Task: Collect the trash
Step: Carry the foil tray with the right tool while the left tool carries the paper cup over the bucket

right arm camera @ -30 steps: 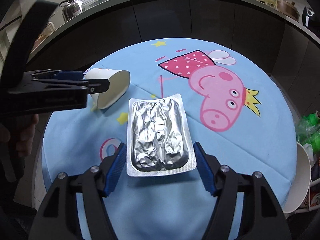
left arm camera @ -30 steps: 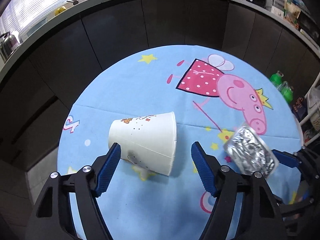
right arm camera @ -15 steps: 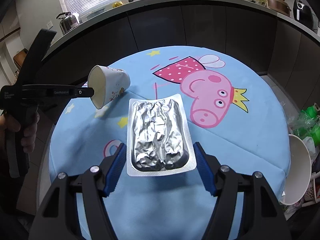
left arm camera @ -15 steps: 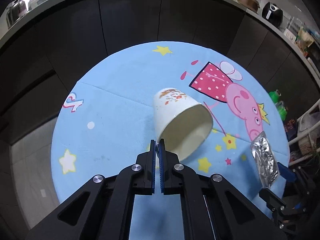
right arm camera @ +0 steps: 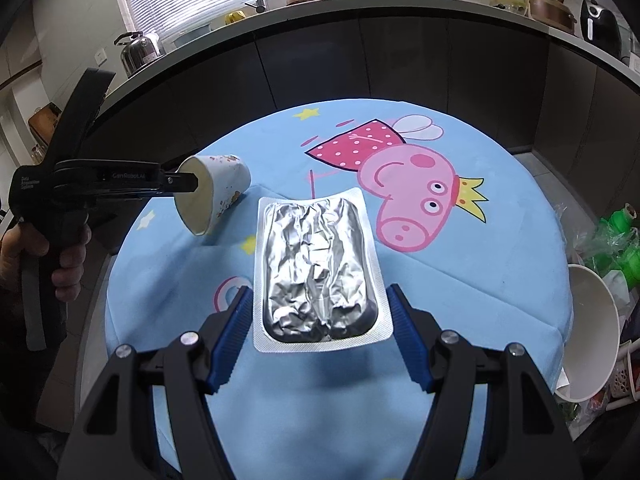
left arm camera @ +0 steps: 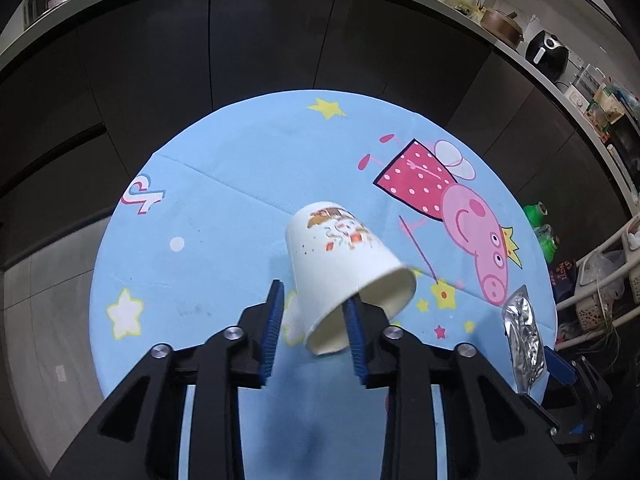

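Observation:
A white paper cup [left arm camera: 340, 256] with a printed picture hangs above the blue cartoon tablecloth [left arm camera: 224, 200], mouth towards me. My left gripper [left arm camera: 314, 294] has the cup's rim wall between its jaws, which are opening. One finger [left arm camera: 354, 332] is inside the mouth. The other pad [left arm camera: 272, 320] stands clear of the wall. From the right wrist the cup [right arm camera: 216, 196] sits at the left gripper's [right arm camera: 192, 182] tip. My right gripper [right arm camera: 320, 289] is shut on a silver foil pack [right arm camera: 316, 260], held flat above the cloth. The pack [left arm camera: 524, 340] shows edge-on at the right.
A person's hand [right arm camera: 68, 256] grips the left tool. A white bowl-shaped container [right arm camera: 592, 332] and green bottles [right arm camera: 624, 236] stand off the table's right edge. Dark cabinets [left arm camera: 280, 48] under a cluttered counter curve behind the round table [right arm camera: 480, 280].
The cup lay on its side between open left jaws, then they shut on its rim and lifted it. Now they have parted again around the rim. The right gripper still holds the foil pack.

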A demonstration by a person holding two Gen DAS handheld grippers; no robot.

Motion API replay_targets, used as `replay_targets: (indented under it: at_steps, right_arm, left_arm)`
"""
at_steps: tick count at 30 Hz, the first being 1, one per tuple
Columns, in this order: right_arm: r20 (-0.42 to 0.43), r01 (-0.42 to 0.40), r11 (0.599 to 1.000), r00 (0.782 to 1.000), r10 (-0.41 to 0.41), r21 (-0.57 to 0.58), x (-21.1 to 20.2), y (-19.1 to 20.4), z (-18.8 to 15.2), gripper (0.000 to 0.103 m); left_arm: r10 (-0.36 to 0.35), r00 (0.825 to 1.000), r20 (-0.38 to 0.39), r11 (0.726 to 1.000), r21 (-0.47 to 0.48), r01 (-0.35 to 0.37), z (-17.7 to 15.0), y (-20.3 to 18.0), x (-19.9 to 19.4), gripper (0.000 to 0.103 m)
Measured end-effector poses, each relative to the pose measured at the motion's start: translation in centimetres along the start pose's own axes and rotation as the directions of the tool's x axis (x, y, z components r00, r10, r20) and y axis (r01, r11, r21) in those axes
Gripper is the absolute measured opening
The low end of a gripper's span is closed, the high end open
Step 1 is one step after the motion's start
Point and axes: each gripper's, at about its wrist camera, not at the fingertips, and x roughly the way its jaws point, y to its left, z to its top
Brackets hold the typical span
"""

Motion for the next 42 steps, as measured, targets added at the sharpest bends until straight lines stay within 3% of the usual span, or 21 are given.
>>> replay_targets:
  at_steps: [8,10,16,23,32,42]
  right_arm:
    - [0.005,0.008,1.0,1.0,-0.008,0.021,-0.3,-0.4,-0.1,0.068]
    - [0.003,0.004,1.0,1.0,-0.004,0.025,-0.2,-0.5,-0.2,0.067]
    - [0.036,0.006,0.999,0.999,-0.008,0.032,-1.3,-0.8,0.3,0.067]
    - [0.123,0.036,0.997,0.991,-0.043,0.062,-5.0,-2.6,1.0,0.067]
    - [0.216,0.117,0.984,0.966,-0.144,0.135,-10.4,-6.9,0.5,0.067]
    - [0.245,0.219,0.94,0.927,-0.284,0.264,-14.6,-14.1,-2.2,0.067]
  left_arm:
    - [0.005,1.0,-0.011,1.0,0.018,-0.005,0.5,-0.2,1.1,0.026]
    - [0.004,1.0,-0.028,1.0,0.023,-0.003,0.4,-0.1,1.2,0.003]
    - [-0.039,0.999,-0.001,0.999,0.032,0.039,0.1,-1.1,-1.1,0.002]
    - [-0.132,0.989,0.066,0.985,0.116,0.124,0.7,-5.9,-5.4,0.002]
    - [-0.278,0.959,0.057,0.931,0.26,0.255,0.8,-14.6,-7.5,0.002]
    - [-0.361,0.932,-0.037,0.853,0.391,0.346,0.5,-24.2,-5.5,0.002]
